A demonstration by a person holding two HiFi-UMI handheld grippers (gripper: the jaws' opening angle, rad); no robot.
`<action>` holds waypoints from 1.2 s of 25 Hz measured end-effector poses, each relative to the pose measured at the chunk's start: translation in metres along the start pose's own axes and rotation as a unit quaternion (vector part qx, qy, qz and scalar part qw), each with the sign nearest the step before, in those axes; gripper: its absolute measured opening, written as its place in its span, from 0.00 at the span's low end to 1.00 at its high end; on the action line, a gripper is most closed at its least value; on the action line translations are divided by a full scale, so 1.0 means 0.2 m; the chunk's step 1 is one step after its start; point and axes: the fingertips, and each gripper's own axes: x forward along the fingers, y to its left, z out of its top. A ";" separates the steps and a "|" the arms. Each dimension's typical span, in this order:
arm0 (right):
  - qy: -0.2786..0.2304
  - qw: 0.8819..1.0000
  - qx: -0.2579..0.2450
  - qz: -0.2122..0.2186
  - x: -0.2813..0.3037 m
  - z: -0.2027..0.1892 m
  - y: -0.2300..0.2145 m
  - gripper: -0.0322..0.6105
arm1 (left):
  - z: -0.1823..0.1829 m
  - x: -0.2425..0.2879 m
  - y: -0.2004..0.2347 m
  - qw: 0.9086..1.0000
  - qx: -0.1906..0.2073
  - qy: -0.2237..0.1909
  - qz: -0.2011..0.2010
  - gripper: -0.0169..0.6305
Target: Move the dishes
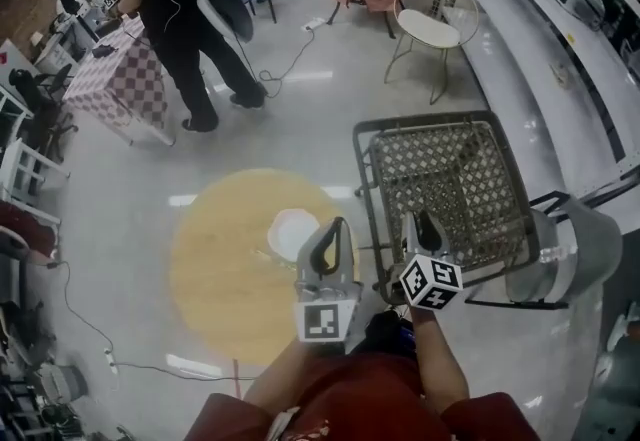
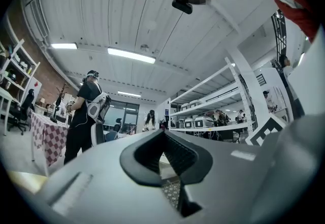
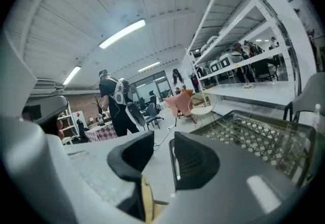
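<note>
A white plate (image 1: 291, 232) lies flat on a round wooden table (image 1: 215, 274), a little in from the edge that faces a wire rack (image 1: 450, 179). The person working the two handheld grippers stands over the gap between table and rack.

The left gripper (image 1: 336, 229) hangs just to the right of the plate in the head view, close beside its rim but not touching it. Its own view shows its jaws (image 2: 163, 135) pressed together with nothing between them. The right gripper (image 1: 417, 222) sits above the rack's near left corner, its jaws standing apart and empty. Its own view (image 3: 162, 153) shows only floor and the rack's edge through the gap.

The plate is the only dish visible, and the rack holds nothing that can be made out. The plate sits to the left of both tools and the rack to their right, so the left gripper is plainly the nearer to the dish. Being round, the plate offers no long side, and lying flat it probably has to be taken by its rim. By this reading, the closed left jaws would have to open first, or the open right gripper would have to cross over the left.
</note>
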 end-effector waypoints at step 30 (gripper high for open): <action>0.043 0.990 -0.083 0.108 0.05 -0.37 0.91 0.22 | -0.13 -0.50 0.81 0.990 0.035 0.100 0.098 0.06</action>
